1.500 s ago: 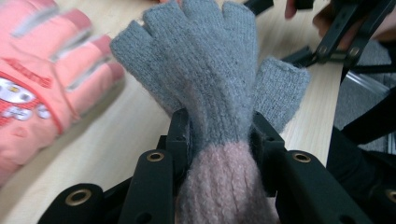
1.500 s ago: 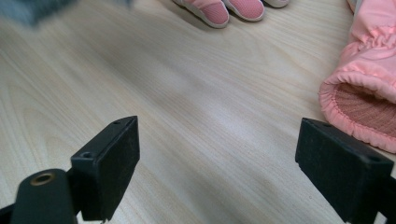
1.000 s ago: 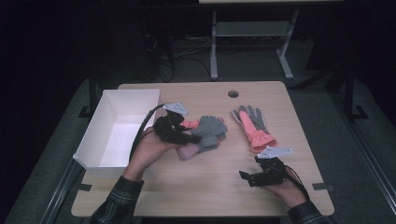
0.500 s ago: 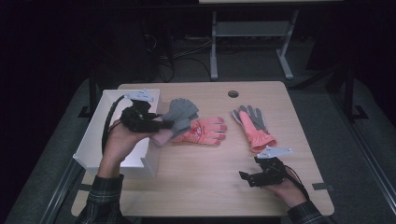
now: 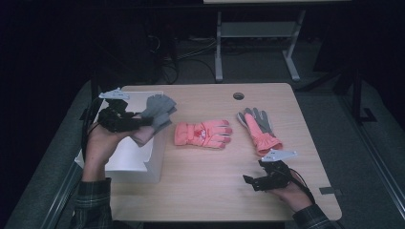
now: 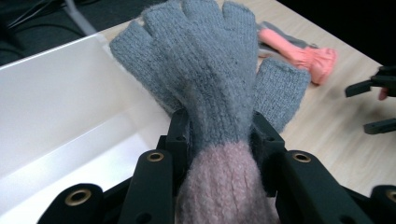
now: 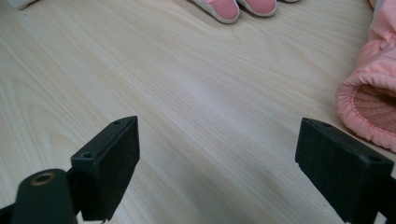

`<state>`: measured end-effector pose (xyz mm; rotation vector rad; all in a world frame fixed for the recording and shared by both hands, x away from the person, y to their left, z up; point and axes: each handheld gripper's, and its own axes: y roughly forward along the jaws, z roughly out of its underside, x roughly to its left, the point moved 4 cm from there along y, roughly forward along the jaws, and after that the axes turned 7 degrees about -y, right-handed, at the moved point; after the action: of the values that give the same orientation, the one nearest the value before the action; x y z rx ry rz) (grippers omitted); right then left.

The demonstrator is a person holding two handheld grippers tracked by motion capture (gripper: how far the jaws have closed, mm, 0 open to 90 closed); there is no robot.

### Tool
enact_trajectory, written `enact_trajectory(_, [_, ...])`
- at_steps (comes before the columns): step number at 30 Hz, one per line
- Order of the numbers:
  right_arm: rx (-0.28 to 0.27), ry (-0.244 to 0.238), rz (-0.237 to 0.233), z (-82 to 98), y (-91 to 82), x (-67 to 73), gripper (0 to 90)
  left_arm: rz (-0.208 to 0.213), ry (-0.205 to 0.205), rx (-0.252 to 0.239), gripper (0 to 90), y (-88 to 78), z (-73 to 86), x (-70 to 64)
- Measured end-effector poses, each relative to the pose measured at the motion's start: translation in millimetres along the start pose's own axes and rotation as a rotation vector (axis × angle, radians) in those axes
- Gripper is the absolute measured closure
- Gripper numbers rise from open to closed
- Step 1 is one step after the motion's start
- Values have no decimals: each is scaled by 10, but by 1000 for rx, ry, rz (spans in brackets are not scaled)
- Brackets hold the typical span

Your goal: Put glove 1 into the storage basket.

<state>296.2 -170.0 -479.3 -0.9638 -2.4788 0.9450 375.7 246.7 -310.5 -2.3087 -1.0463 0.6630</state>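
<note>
Between the closed jaws of the left gripper (image 6: 219, 140), above the white box (image 5: 125, 157): grey knit glove (image 6: 205, 70), pinched at its pink cuff, likely soft, light, floppy; right gripper (image 5: 251, 181) open, empty, on table.

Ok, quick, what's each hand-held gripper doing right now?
Left hand-held gripper: shut on the grey knitted fingerless glove, above the white box.
Right hand-held gripper: open, holding nothing, low over the wooden table.

Wood table (image 5: 210, 191) w/ 2 pink gloves (image 5: 203, 134), white bin (image 5: 138, 157)
</note>
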Motion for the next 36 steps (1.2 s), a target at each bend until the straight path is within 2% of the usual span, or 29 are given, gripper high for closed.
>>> enact_trajectory(1, [2,2,1,-2,4,2,136,-23,-17,-4,662,-37,28,90])
enact_trajectory(2, [2,2,1,-2,4,2,136,-23,-17,-4,662,-37,28,90])
enact_trajectory(4, [1,3,0,-6,2,14,136,-50,-30,-2,662,-54,59,185])
enact_trajectory(5, [1,-1,0,-9,-3,19,136,-84,-45,7,662,-54,99,289])
enact_trajectory(6, [1,-1,0,-9,-3,19,136,-84,-45,7,662,-54,99,289])
enact_trajectory(8, [-1,0,2,-11,4,16,136,-115,-67,16,662,-50,150,400])
enact_trajectory(11, [-4,-4,1,-15,1,9,136,-133,-114,26,662,-43,251,595])
enact_trajectory(13, [-5,-5,1,-14,2,7,136,-138,-125,28,661,-40,271,634])
enact_trajectory(15, [-3,-8,1,-7,3,-1,136,-164,-140,42,661,-10,331,726])
enact_trajectory(20, [-5,-11,0,-10,-1,-3,136,-199,-151,68,660,74,416,837])
enact_trajectory(24, [-5,-7,0,-14,2,5,136,-217,-169,110,658,238,535,963])
enact_trajectory(26, [-4,-7,0,-13,5,4,136,-224,-167,118,658,270,556,985])
enact_trajectory(29, [-1,-9,2,-9,5,-3,136,-273,-155,148,655,362,603,1020])
enact_trajectory(33, [-3,-8,1,-11,-2,-7,136,-276,-161,166,650,465,669,1063])
enact_trajectory(34, [-4,-8,0,-11,-2,-7,136,-292,-160,180,648,513,710,1097])
enact_trajectory(36, [-3,-8,1,-11,-3,-7,136,-296,-165,188,647,539,728,1107])
